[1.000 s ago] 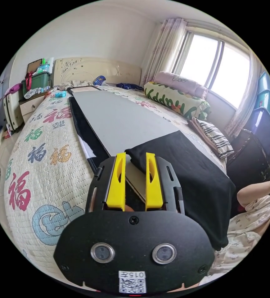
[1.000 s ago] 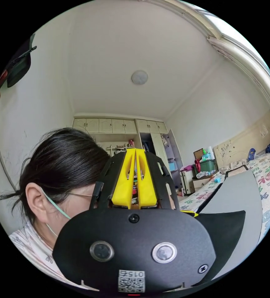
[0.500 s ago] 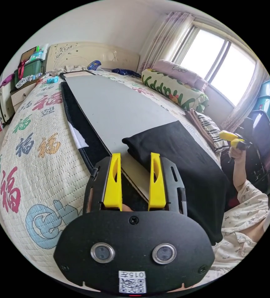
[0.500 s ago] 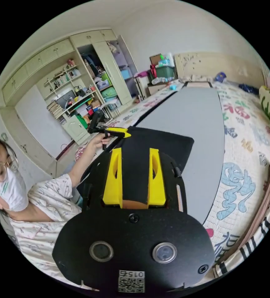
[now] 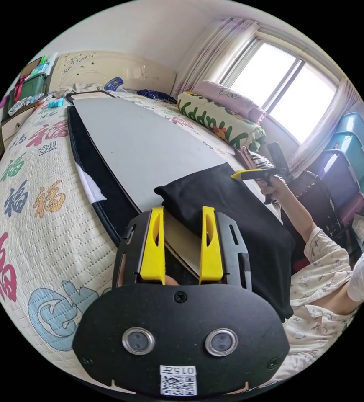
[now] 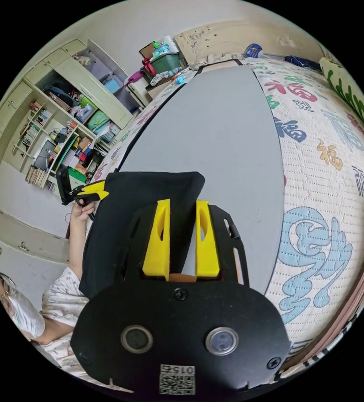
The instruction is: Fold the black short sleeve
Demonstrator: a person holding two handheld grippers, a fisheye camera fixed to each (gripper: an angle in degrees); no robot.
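The black short sleeve (image 5: 232, 213) lies folded on the near end of a grey board (image 5: 148, 138), its near part hanging over the board's edge. My left gripper (image 5: 182, 211) is open, its tips just short of the garment's left corner, with the board's edge between its jaws. The right gripper (image 5: 237, 176), held in a hand, reaches the garment's far right corner. In the right gripper view, my right gripper (image 6: 181, 206) stands open over the right edge of the black short sleeve (image 6: 140, 197). The left gripper (image 6: 100, 190) is at its left corner.
The grey board (image 6: 224, 125) rests on a bed with a quilt (image 5: 44, 201) printed with characters. A rolled green blanket (image 5: 219, 121) and striped folded clothes (image 5: 253, 157) lie by the window. A person in patterned pyjamas (image 5: 320, 301) sits at the near end. Cluttered shelves (image 6: 65, 138) stand beyond.
The right gripper swung down from pointing into the room to the garment's right edge, and its jaws opened. The left jaws spread a little wider; the left view shifted slightly.
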